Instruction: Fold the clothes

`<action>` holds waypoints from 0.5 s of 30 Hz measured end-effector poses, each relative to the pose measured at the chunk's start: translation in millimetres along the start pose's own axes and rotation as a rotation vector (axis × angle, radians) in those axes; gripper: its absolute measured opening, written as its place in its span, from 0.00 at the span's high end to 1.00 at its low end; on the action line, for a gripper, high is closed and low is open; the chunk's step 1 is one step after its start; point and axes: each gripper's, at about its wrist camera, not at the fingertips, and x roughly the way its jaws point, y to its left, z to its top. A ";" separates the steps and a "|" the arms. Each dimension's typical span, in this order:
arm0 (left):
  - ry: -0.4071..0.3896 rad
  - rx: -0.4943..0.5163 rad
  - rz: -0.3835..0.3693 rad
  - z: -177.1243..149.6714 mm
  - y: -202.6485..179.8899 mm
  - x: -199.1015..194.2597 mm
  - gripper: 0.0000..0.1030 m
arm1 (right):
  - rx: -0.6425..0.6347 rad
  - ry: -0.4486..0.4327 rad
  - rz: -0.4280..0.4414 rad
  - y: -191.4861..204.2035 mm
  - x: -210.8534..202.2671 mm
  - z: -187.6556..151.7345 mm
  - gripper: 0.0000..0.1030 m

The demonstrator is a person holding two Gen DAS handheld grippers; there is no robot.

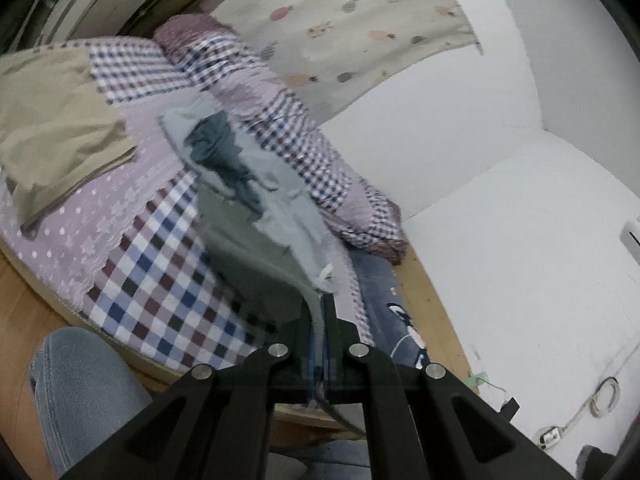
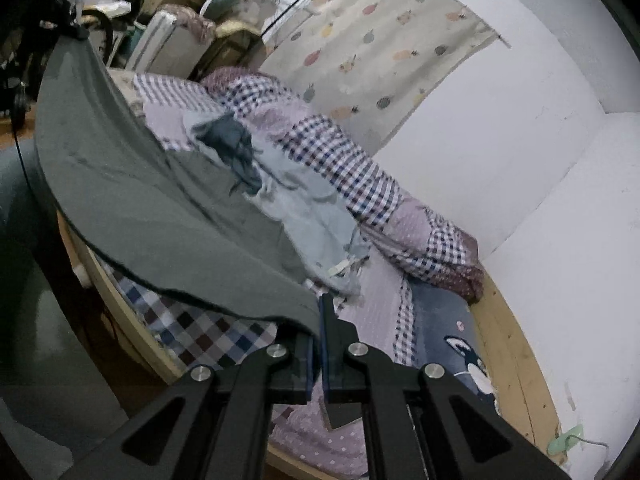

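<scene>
The checked bed (image 1: 160,280) lies bare at 9 o'clock of the pale blue clothes heap (image 1: 280,208). A rolled quilt (image 1: 304,136) blocks 1 o'clock along the wall (image 1: 460,128); a folded tan garment (image 1: 52,128) fills 10 o'clock.

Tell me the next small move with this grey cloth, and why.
Probably carry the grey cloth forward and lower it flat on the bed. Both the left gripper and right gripper are shut on its edge, and it hangs stretched above the checked cover, over the light blue clothes.
</scene>
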 end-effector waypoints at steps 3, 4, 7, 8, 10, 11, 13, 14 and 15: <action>-0.010 0.011 -0.036 4.4 -17.8 -10.8 1.00 | -0.003 -0.017 0.012 -10.7 -19.6 6.2 1.00; -0.009 0.015 -0.043 6.9 -22.9 -11.9 1.00 | 0.006 -0.024 0.018 -14.8 -23.6 8.5 1.00; -0.009 0.007 -0.042 16.3 -28.2 -8.1 1.00 | 0.038 -0.030 0.041 -25.0 -18.8 14.0 1.00; -0.004 -0.010 -0.035 21.0 -26.2 -3.6 1.00 | 0.045 -0.027 0.047 -28.6 -13.5 15.9 1.00; 0.005 -0.053 -0.004 32.5 -18.3 9.7 1.00 | 0.056 -0.002 0.065 -35.4 6.8 21.0 1.00; 0.011 -0.069 0.010 37.4 -14.9 16.9 1.00 | 0.055 0.012 0.075 -37.9 18.4 23.4 1.00; 0.022 -0.100 0.039 47.7 -8.2 32.4 1.00 | 0.053 0.034 0.096 -42.2 41.9 28.9 0.99; 0.027 -0.111 0.053 54.4 -5.4 42.8 1.00 | 0.052 0.044 0.110 -44.9 55.0 32.1 0.99; 0.033 -0.121 0.065 61.0 -3.1 53.9 1.00 | 0.052 0.053 0.123 -48.0 68.0 35.1 0.99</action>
